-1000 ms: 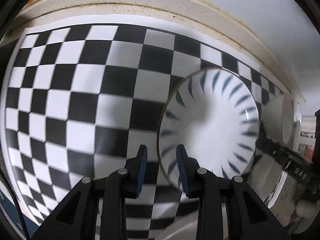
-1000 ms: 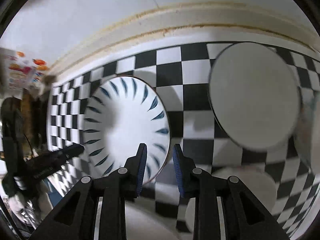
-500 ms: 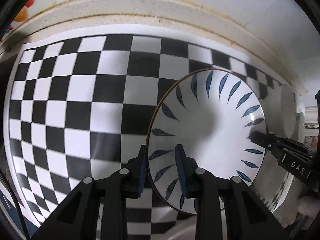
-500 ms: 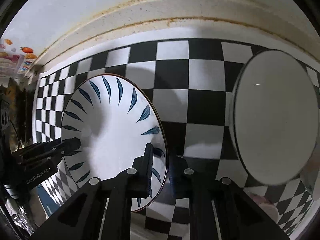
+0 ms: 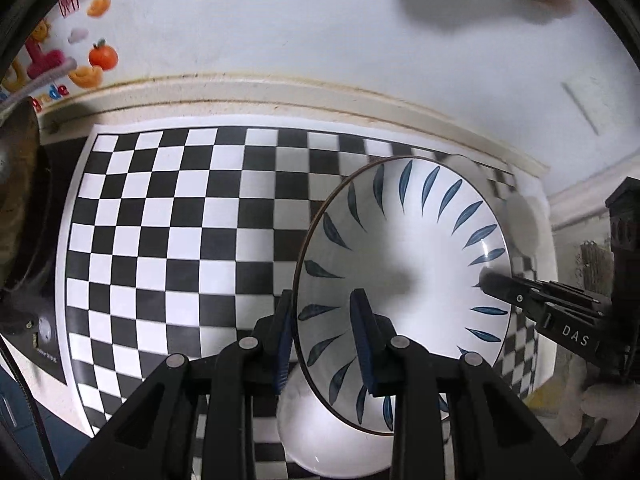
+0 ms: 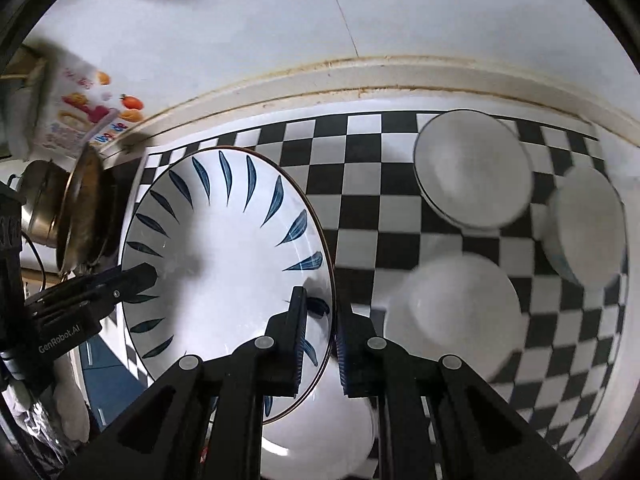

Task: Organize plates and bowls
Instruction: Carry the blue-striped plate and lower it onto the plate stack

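Two grippers' jaws clamp opposite rims of leaf-patterned plate [image 5: 404,280], left gripper [image 5: 322,340], right gripper [image 6: 322,340].

dim indoor light, fisheye bending at edges, motion blur, soft shadows.

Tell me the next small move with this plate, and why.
Probably carry the plate sideways toward a clear patch of the checkered mat, keeping it level. Both the left gripper and right gripper pinch opposite rims, and a white bowl sits right under it.
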A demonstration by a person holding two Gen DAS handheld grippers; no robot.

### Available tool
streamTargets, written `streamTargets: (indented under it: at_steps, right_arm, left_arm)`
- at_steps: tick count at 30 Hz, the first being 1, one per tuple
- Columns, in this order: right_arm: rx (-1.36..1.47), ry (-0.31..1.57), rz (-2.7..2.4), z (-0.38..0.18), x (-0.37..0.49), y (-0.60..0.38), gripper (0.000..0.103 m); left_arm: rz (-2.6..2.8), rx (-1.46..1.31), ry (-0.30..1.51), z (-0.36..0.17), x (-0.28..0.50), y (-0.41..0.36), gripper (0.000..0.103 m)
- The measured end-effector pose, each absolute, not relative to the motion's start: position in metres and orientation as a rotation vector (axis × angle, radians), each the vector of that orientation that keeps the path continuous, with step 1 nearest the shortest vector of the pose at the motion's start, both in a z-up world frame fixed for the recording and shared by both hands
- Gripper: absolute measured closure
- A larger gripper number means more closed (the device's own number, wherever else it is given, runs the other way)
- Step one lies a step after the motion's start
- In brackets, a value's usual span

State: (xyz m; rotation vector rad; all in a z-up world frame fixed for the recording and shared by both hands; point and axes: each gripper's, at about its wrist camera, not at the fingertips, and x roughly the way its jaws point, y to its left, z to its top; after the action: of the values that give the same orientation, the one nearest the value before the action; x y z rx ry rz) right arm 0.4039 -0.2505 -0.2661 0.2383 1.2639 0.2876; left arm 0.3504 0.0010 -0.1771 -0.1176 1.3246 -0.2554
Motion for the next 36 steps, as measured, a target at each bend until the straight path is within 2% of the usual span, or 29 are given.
streamTargets:
  at_steps: [7,13,21,36]
  right_arm:
    - [0.267,1.208,0.271,-0.239,0.336,-0.261,0.088]
    - [0.294,1.204,0.262,-0.242,0.297,-0.267,0.088]
    - [0.315,1.232,0.246,-0.272,0.277,-0.271,0.088]
    - [0.346,1.348,0.222,-0.362,0.277,-0.259,0.089]
  left_arm:
    - [-0.299,-0.086,1.287,-0.159,0.312,-0.013,0.078]
    - [-0.317,-0.073,1.293,-0.161,0.286,-0.019,0.078]
    - [-0.316,-0.060,1.353,-0.196,0.273,-0.023,0.078]
    - [-0.289,-0.076,1.491,-0.276,0.270,-0.014,0.078]
